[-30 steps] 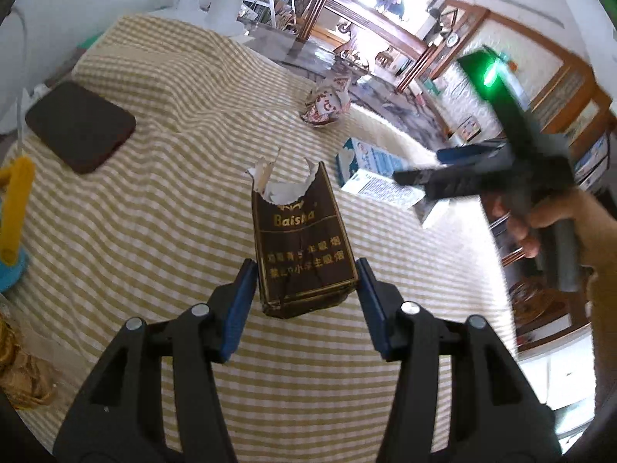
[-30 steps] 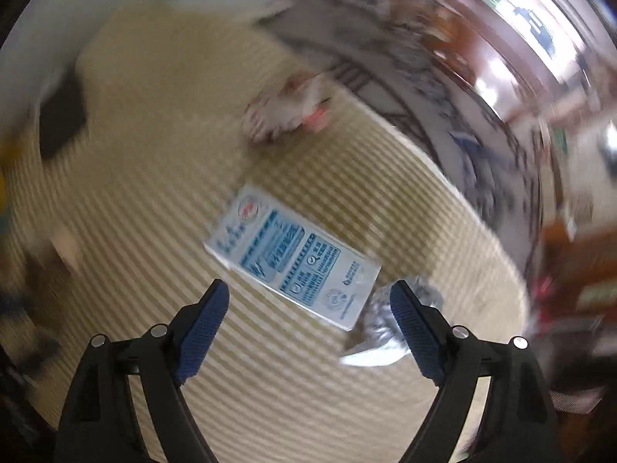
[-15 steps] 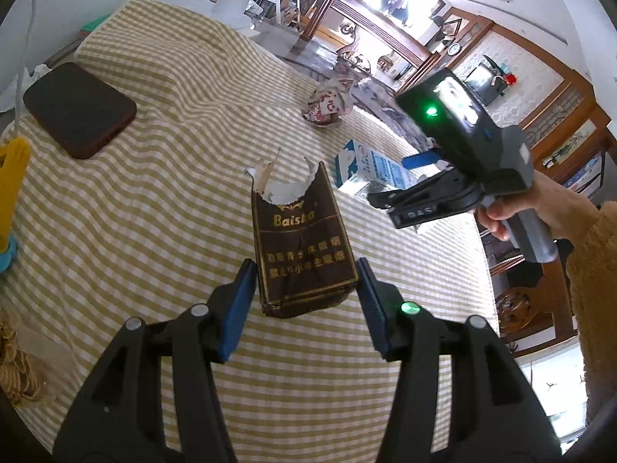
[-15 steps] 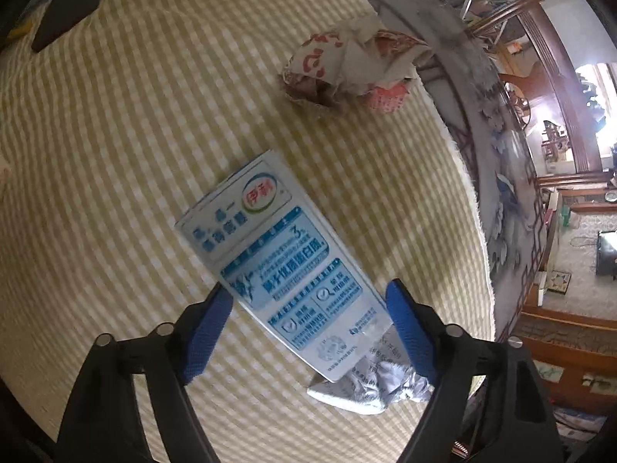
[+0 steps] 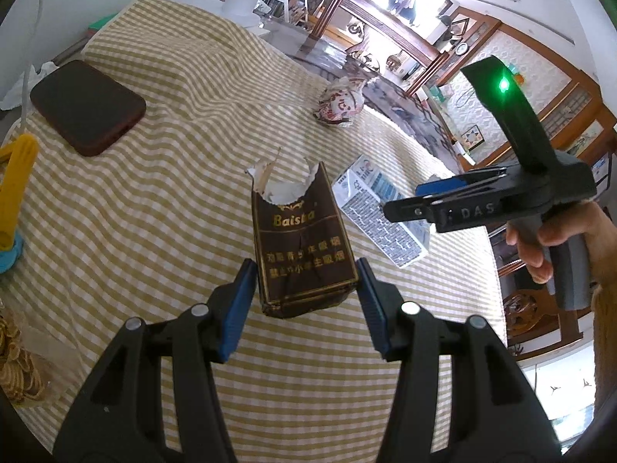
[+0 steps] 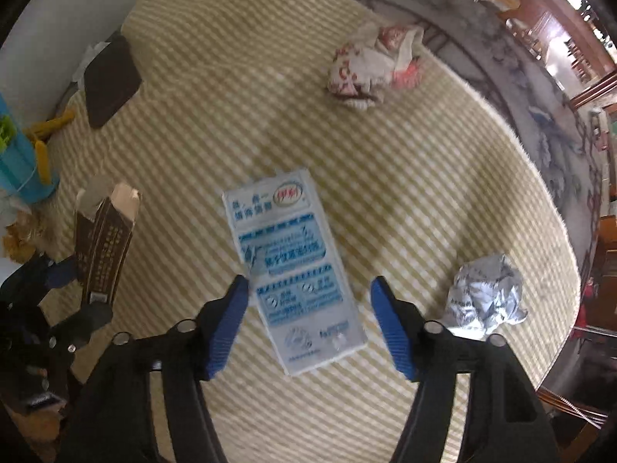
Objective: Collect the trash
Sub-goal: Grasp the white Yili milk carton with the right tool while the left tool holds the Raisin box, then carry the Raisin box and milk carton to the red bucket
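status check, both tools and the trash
Left tool shut on brown pack. Right tool open, straddling milk carton. Nothing in the way.

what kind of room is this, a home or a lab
Most likely a home living or dining room: a checked tablecloth covers the table, carved wooden furniture lines the far wall, and a phone lies among litter like the brown cigarette pack.

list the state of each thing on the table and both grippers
brown cigarette pack: torn open, held
milk carton: lying flat, between open pads
foil ball: crumpled
paper wrapper: crumpled
phone: lying flat
left gripper: shut on pack
right gripper: open
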`<state>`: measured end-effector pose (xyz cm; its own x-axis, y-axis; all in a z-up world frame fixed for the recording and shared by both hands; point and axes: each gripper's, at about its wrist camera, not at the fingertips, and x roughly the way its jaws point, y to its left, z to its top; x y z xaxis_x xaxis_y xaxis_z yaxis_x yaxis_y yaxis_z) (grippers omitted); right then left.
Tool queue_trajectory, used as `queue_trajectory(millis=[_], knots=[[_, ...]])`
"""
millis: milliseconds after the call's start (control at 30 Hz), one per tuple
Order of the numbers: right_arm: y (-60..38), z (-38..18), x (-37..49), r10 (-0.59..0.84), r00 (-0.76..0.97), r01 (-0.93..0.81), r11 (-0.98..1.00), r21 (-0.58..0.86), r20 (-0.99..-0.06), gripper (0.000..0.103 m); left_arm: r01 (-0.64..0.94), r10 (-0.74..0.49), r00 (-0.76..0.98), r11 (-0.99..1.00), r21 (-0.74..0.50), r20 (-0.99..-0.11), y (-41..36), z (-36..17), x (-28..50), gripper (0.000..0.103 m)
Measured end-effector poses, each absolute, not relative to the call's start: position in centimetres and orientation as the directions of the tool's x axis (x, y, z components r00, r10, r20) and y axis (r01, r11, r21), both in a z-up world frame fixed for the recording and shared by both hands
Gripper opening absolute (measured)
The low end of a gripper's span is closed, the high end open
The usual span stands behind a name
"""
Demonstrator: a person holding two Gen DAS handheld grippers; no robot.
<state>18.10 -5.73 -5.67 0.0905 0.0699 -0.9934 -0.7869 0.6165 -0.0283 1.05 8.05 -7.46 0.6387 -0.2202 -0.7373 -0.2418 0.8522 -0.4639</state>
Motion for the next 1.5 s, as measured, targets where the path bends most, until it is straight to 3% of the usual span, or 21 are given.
queue_trajectory(millis=[167,333,767,1167,1500], knots=[[-4.9,-6.9,16.8,0.079,0.141,-0.801,0.595,-0.067,-0.987,0.066,-0.241,-0.219,0.638,0.854,-0.461,-0.739,8.2,-7.5,1.1,0.050],[-4.8,-7.6,15.5,0.094,0.168,-0.788,0.611,-0.077,-0.981,0.057,-0.247,-0.214,0.635,0.854,-0.458,-0.742,8.2,-7.6,1.0,0.050],[-14.9,-2.6,9.7,0.414,0.213,-0.487,0.830,0.271,-0.885,0.056,-0.246,-0.201,0.626,0.866,-0.435,-0.753,8.0,-7.8,1.4,0.050],[-21.2,-2.9,4.0,0.455,0.267,-0.375,0.861,0.343,-0.850,0.057,-0.218,-0.162,0.610,0.907,-0.361,-0.776,6.7,-8.4,1.9,0.050],[-24.2,-2.0,0.7,0.433,0.405,-0.338,0.889,0.308,-0.805,0.057,-0.189,-0.082,0.663,0.943,-0.273,-0.744,5.3,-6.4,0.6,0.050]])
